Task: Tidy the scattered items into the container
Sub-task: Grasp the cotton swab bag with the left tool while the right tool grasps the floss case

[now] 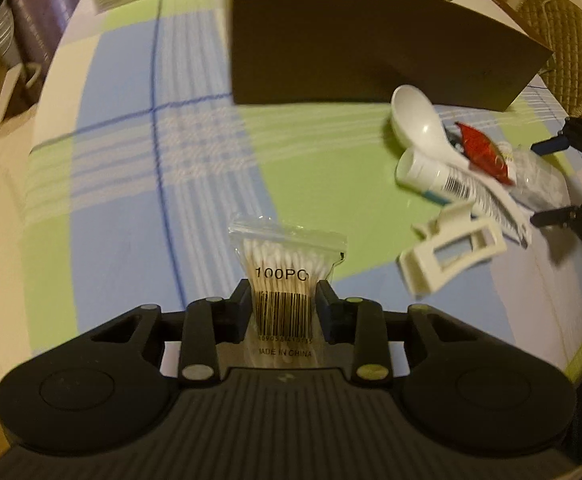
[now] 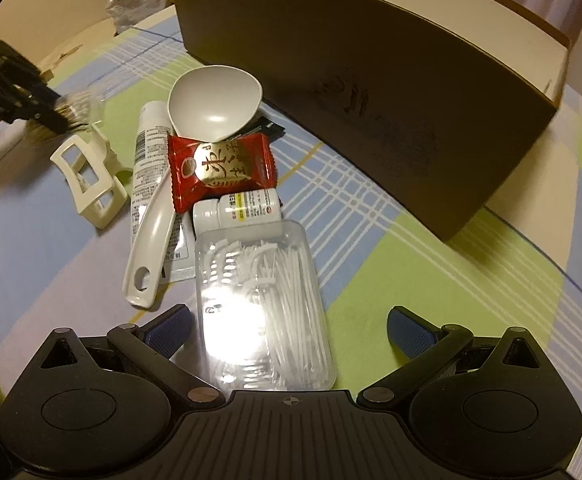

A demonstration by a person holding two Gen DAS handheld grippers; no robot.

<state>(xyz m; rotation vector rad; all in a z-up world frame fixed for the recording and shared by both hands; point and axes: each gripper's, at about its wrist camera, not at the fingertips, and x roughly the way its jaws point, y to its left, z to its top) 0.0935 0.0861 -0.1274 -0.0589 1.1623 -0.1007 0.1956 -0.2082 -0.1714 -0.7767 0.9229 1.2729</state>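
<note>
The left gripper (image 1: 283, 300) is closed on a small clear zip bag of cotton swabs (image 1: 285, 276), its black fingers pinching the bag at the barcode so that the crinkly plastic bunches between them. The bag is lifted above the checked cloth (image 1: 139, 184), in front of the brown box (image 1: 355, 52).

The right gripper (image 2: 289, 330) is spread wide, its blue ribbed pads (image 2: 411, 330) well apart on either side of a clear hard plastic case of floss picks (image 2: 263, 312); neither pad touches the case.

The box is a tall, matte cardboard container with a pale inside wall, standing on the green, blue and white cloth. Just in front of it lies the pile: a smooth white plastic spoon (image 2: 211, 104) with its bowl nearest the box, a white tube (image 2: 147, 148) printed with small text under the spoon's handle, a glossy red candy wrapper (image 2: 221, 166) with a gold emblem, and a small white bottle (image 2: 237, 210) on its side touching the case. A cream hair clip (image 2: 91, 180) with open rectangular frames lies further from the box, beside the tube.
</note>
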